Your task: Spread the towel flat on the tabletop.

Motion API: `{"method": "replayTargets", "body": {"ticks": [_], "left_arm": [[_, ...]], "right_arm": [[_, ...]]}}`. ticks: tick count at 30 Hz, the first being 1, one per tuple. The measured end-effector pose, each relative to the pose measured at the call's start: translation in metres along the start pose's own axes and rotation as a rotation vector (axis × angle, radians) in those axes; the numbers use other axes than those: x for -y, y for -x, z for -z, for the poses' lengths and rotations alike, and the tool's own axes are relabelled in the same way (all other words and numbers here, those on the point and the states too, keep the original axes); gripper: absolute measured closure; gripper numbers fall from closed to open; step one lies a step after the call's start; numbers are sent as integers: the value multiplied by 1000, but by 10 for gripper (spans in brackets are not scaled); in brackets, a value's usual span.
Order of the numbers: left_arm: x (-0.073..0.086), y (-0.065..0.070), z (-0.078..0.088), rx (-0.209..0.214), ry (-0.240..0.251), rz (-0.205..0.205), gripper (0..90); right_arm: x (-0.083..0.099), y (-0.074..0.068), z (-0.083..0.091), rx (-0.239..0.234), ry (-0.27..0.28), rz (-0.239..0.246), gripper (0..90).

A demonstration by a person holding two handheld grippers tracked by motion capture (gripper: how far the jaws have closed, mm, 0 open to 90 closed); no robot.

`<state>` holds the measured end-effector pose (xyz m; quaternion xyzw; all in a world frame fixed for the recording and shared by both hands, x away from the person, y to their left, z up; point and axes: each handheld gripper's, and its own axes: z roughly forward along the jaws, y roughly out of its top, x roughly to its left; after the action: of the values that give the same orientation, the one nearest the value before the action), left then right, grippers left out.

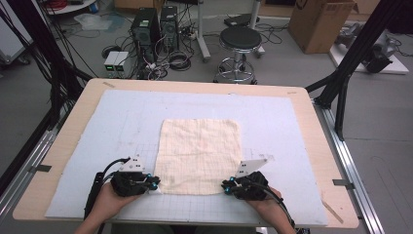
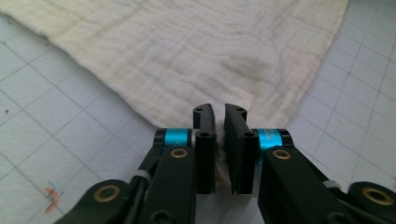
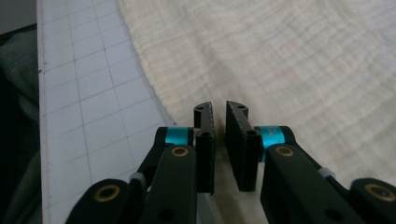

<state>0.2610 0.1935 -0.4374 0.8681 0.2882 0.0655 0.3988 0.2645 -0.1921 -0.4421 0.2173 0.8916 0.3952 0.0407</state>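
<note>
A cream cloth (image 1: 199, 153) lies flat and square on the gridded mat (image 1: 117, 126) in the high view. My left gripper (image 1: 155, 184) sits at the cloth's near left corner, and my right gripper (image 1: 225, 185) at its near right corner. In the left gripper view the jaws (image 2: 219, 114) stand almost together, with the corner of the cloth (image 2: 196, 51) pinched between the pads. The right gripper view shows the same: narrow jaws (image 3: 219, 112) closed over the edge of the cloth (image 3: 289, 60). A hand holds each gripper from the table's near edge.
The mat covers most of a wooden table (image 1: 68, 141). Behind the table on the floor stand a black stool (image 1: 239, 41), computer towers (image 1: 146, 27) with cables, and a cardboard box (image 1: 319, 22). Black frame struts (image 1: 341, 83) rise at both sides.
</note>
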Motion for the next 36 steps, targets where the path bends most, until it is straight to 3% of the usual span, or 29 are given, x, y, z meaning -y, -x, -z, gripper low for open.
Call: {"method": "replayTargets", "body": {"ticks": [5, 18, 27, 36], "left_arm": [[4, 2, 8, 4, 10, 5, 860], [16, 14, 35, -15, 71, 8, 863], [27, 21, 36, -23, 57, 2, 859], [17, 11, 31, -46, 119, 24, 729]], "right_arm": [[-1, 2, 1, -28, 6, -27, 883], [-8, -18, -2, -72, 16, 15, 887], [-6, -30, 2, -96, 18, 16, 896], [-8, -21, 9, -73, 73, -28, 745]]}}
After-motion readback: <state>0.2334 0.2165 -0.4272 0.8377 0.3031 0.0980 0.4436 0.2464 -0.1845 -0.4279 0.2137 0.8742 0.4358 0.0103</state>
